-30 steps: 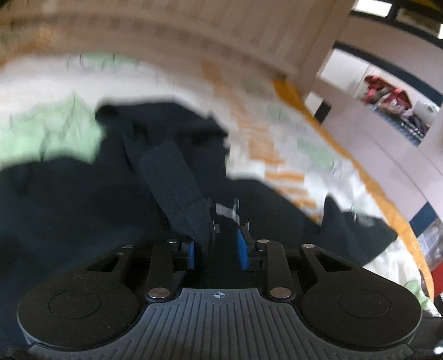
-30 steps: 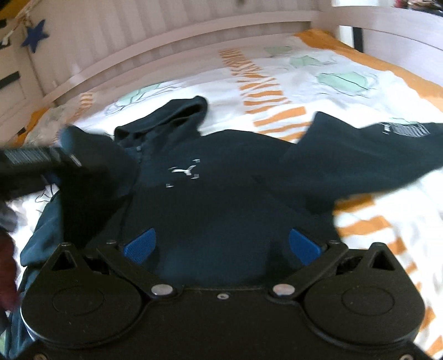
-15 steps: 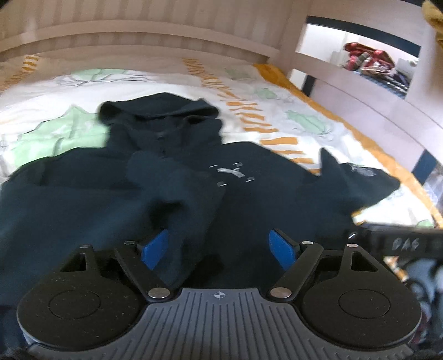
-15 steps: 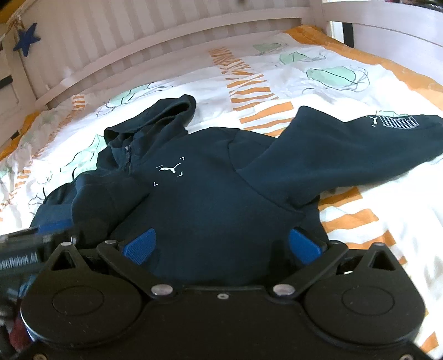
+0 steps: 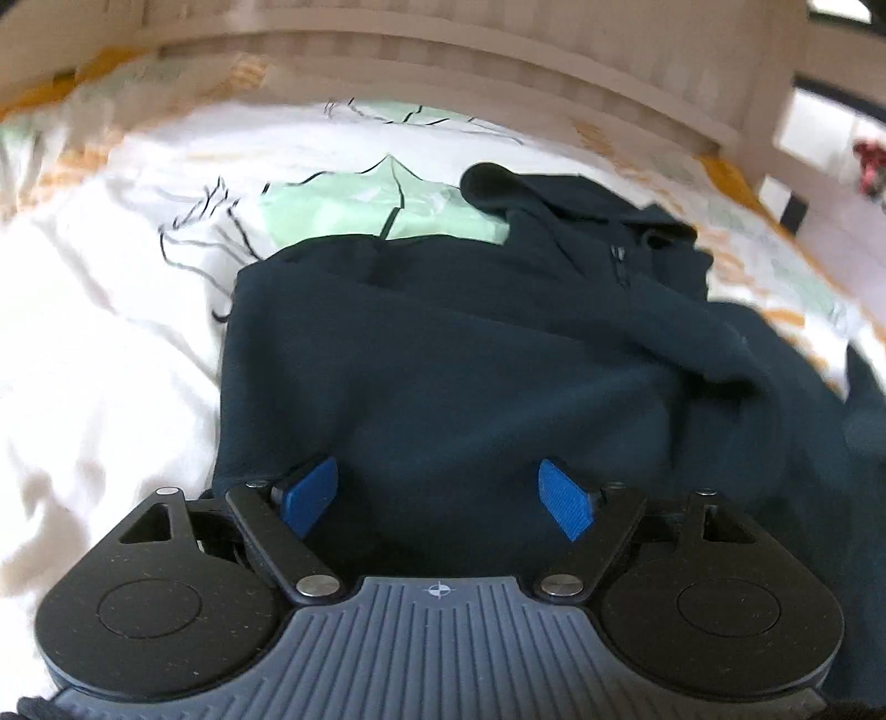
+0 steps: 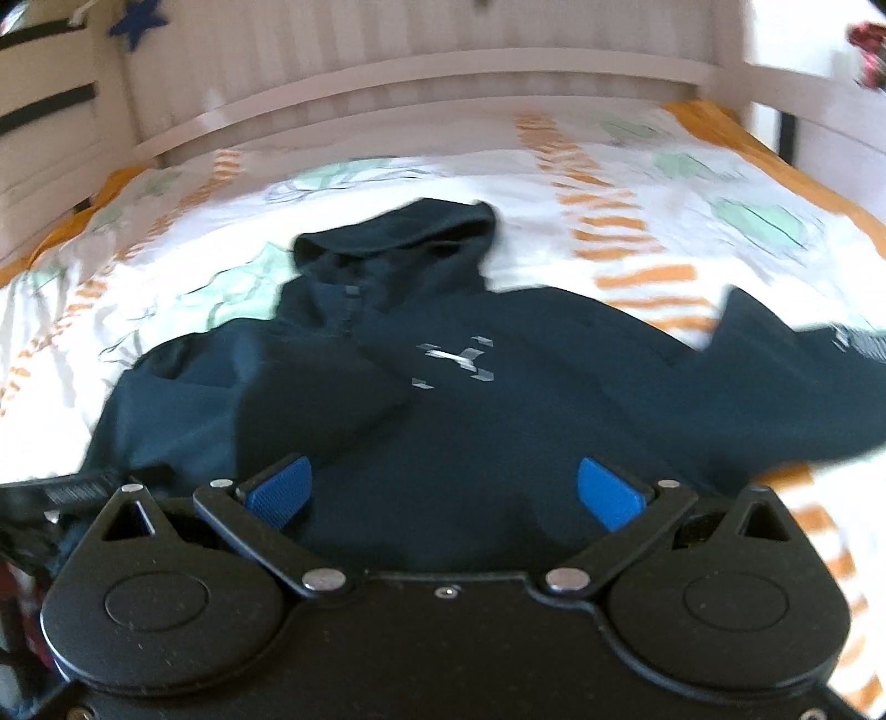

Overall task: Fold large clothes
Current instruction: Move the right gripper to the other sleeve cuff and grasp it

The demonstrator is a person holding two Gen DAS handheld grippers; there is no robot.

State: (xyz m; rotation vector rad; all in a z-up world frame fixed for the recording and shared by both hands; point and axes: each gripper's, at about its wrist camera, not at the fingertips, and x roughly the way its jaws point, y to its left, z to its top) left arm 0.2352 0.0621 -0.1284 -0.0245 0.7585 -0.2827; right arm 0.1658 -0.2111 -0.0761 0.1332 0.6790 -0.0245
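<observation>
A bed (image 6: 637, 183) fills both views, covered by a white sheet (image 5: 99, 343) printed with pale green shapes and orange stripes and edged in orange. A pale slatted bed rail (image 6: 387, 72) curves round its far side, and a dark blue star (image 6: 138, 22) hangs at the upper left of the right wrist view.

A dark navy hoodie (image 6: 498, 421) lies spread front-up on the sheet. Its hood (image 6: 398, 238) points toward the rail. A small pale logo (image 6: 454, 357) sits on the chest. One sleeve (image 6: 803, 387) stretches out flat to the right of the right wrist view, with white lettering near its end, blurred. The other sleeve (image 6: 310, 404) is folded in across the body, lying on the chest just left of the logo. In the left wrist view that side of the hoodie has a straight folded edge against the white sheet.

The left gripper (image 5: 440, 495) hangs over the lower body of the hoodie, its jaws having just been opening; they stand wide apart with nothing between the blue pads (image 5: 307, 495), only the cloth lying below. The right gripper (image 6: 443, 493) is likewise released, jaws spread wide over the hoodie's hem area and gripping nothing. Both views are smeared by motion.
</observation>
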